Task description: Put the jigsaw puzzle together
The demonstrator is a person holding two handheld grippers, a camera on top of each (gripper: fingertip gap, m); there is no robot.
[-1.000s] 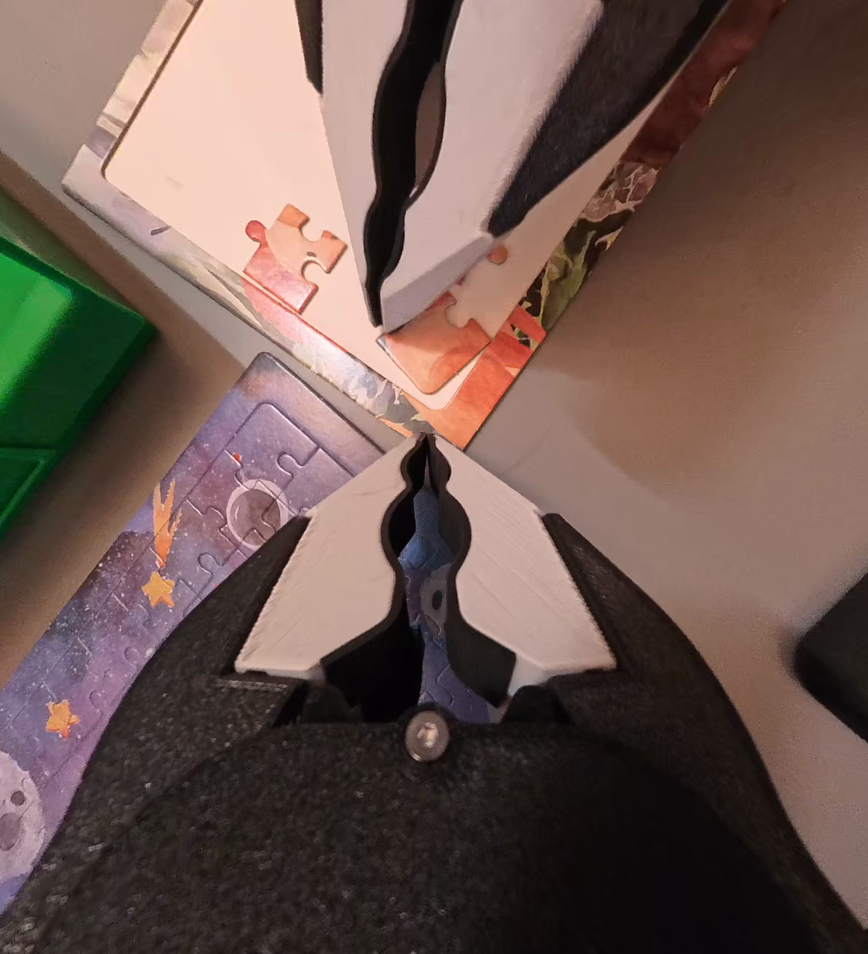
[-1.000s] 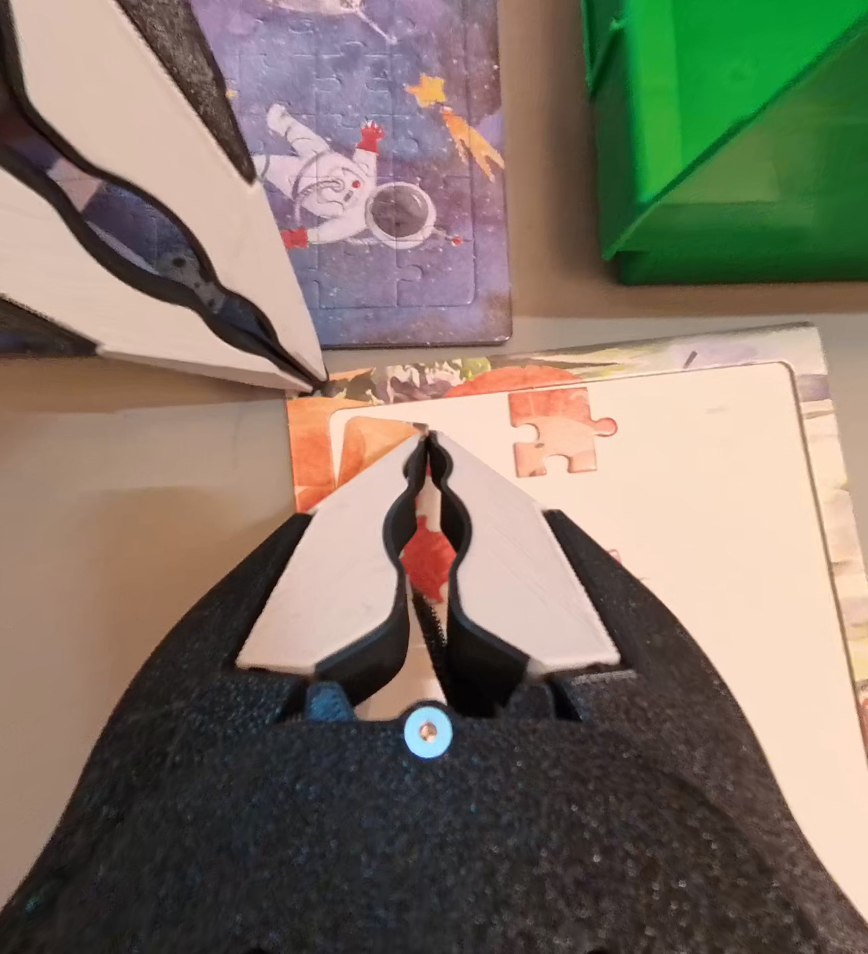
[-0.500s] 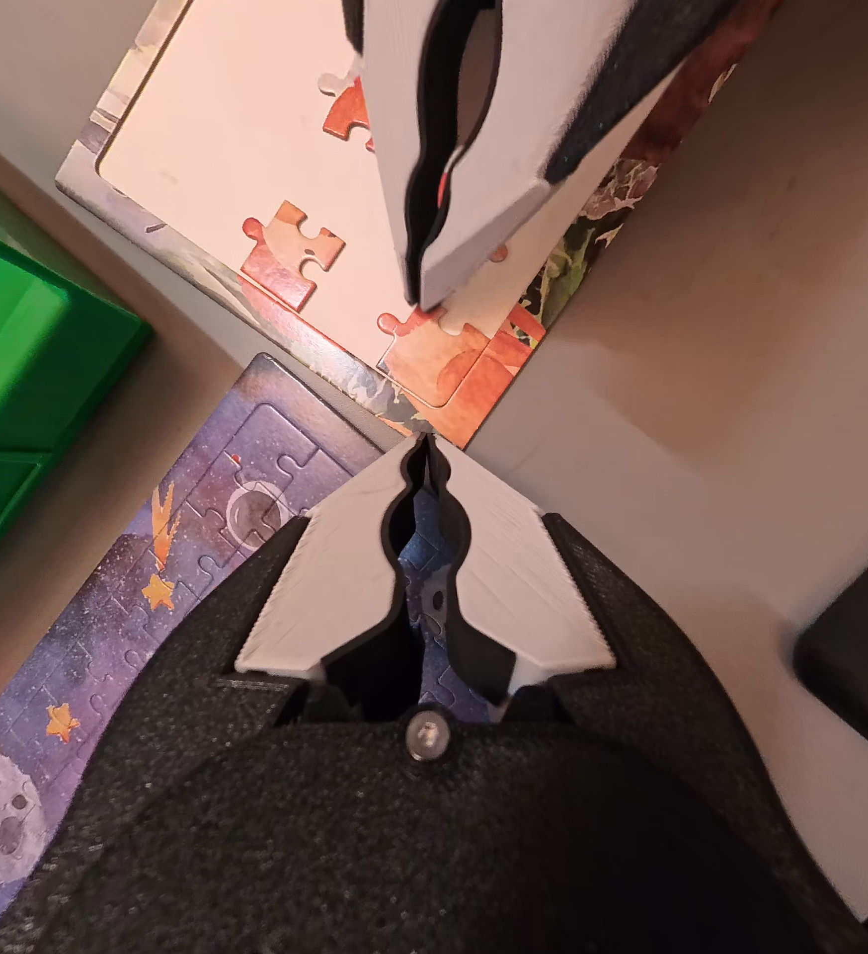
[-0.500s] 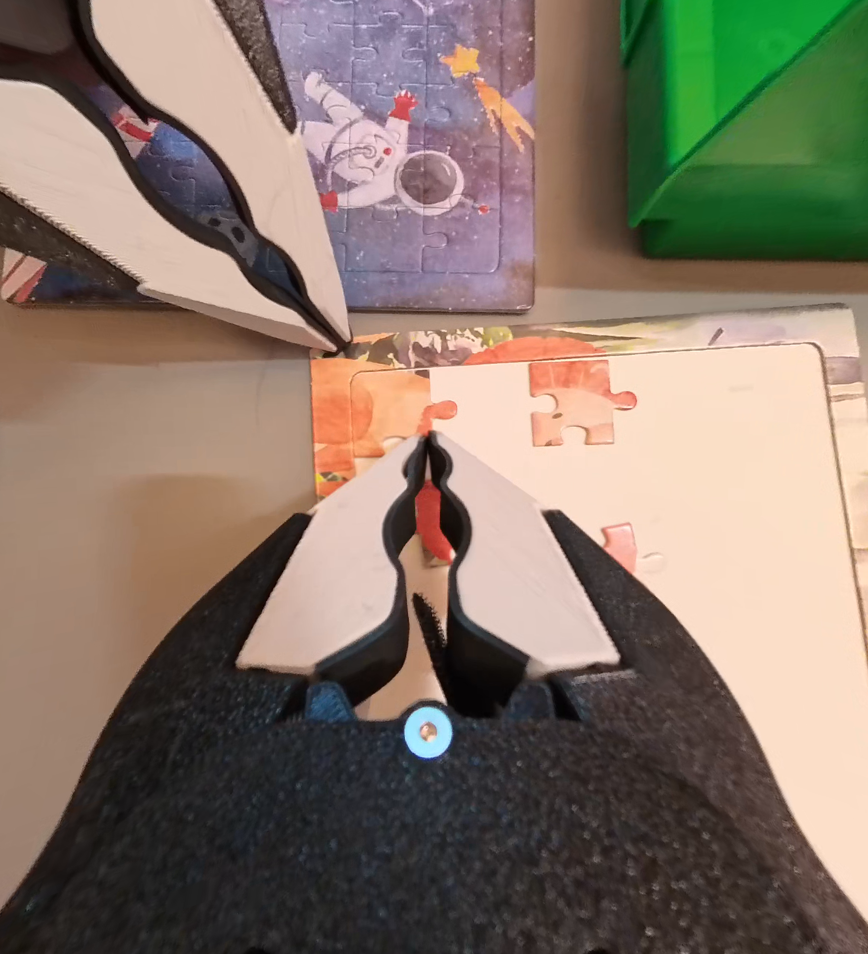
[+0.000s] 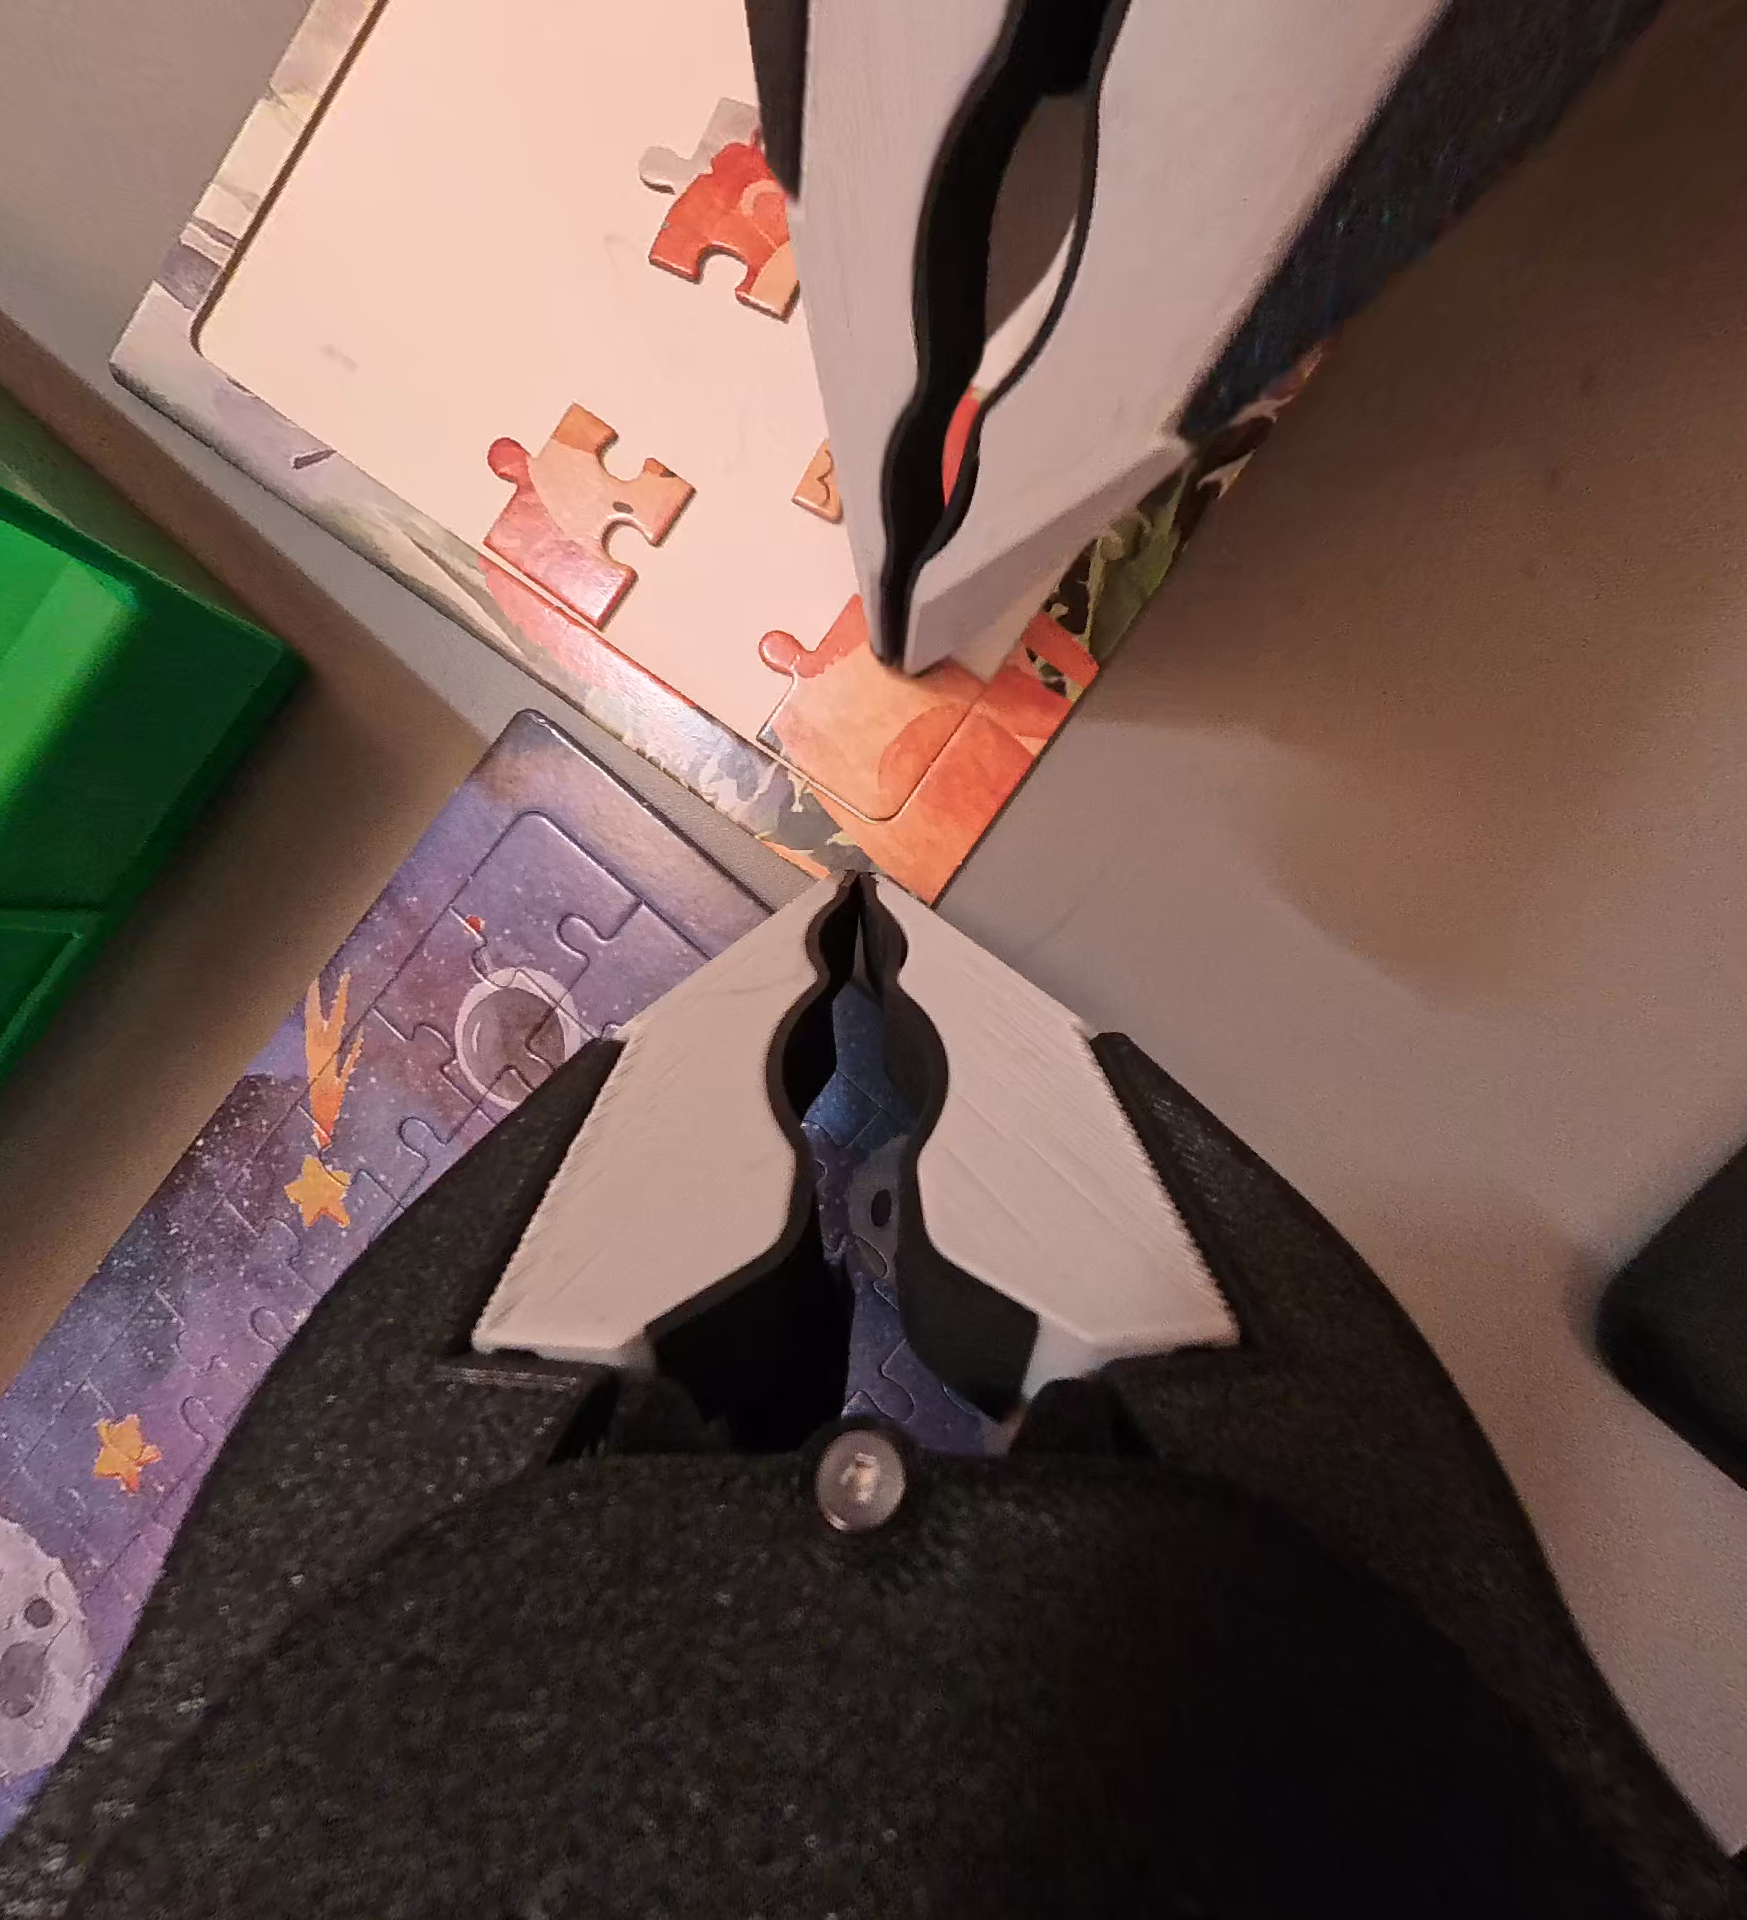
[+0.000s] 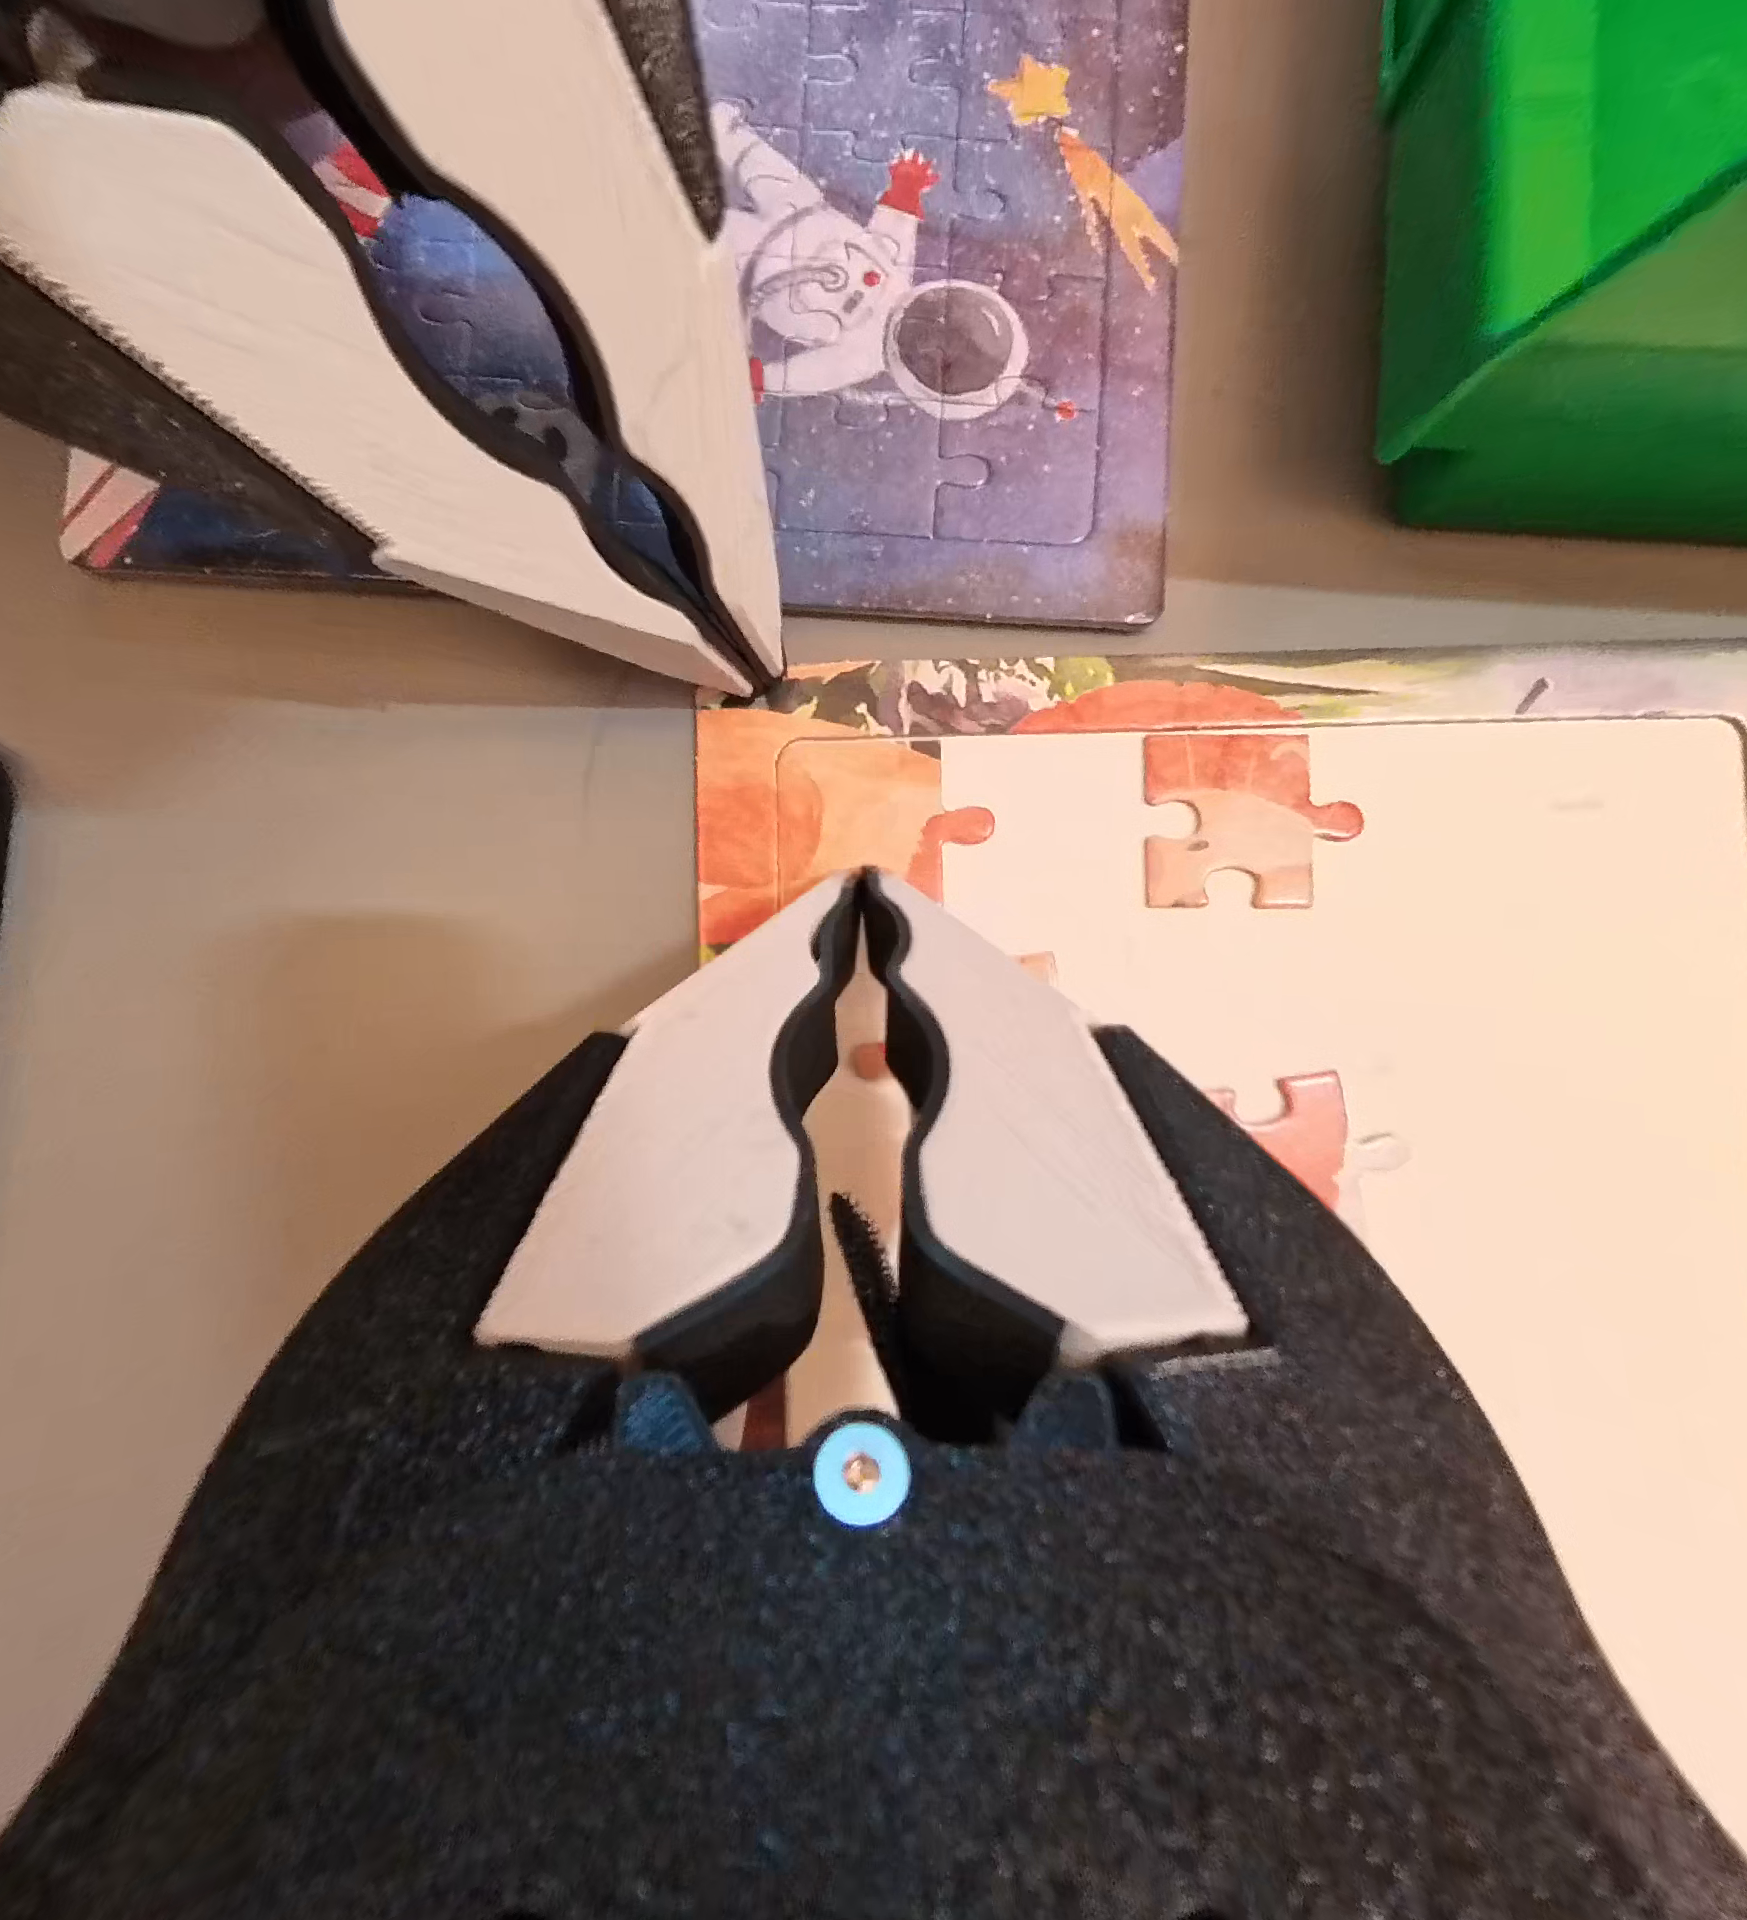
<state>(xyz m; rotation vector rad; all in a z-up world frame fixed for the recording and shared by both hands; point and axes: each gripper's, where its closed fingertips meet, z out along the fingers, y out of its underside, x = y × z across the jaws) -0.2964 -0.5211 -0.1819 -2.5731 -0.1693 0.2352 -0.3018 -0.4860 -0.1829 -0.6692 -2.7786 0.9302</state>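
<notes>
The puzzle tray lies on the table with a pale bare floor and a painted rim; it also shows in the left wrist view. An orange corner piece sits in its near corner. My right gripper is shut, tips on that piece's edge. Three other orange pieces lie loose on the tray: one by the rim, one behind, one small and mostly hidden by my fingers. My left gripper is shut and empty, tips at the tray's outer corner.
A finished space puzzle lies beside the tray, under my left gripper. A green box stands past it. A black object lies at the table's edge. Bare table surface lies to the side of the tray. Left tips to right tips: about 4 cm.
My right gripper has drawn back a little across the tray, still shut, uncovering the corner piece and more loose pieces. My left gripper has stayed at the tray's corner.
</notes>
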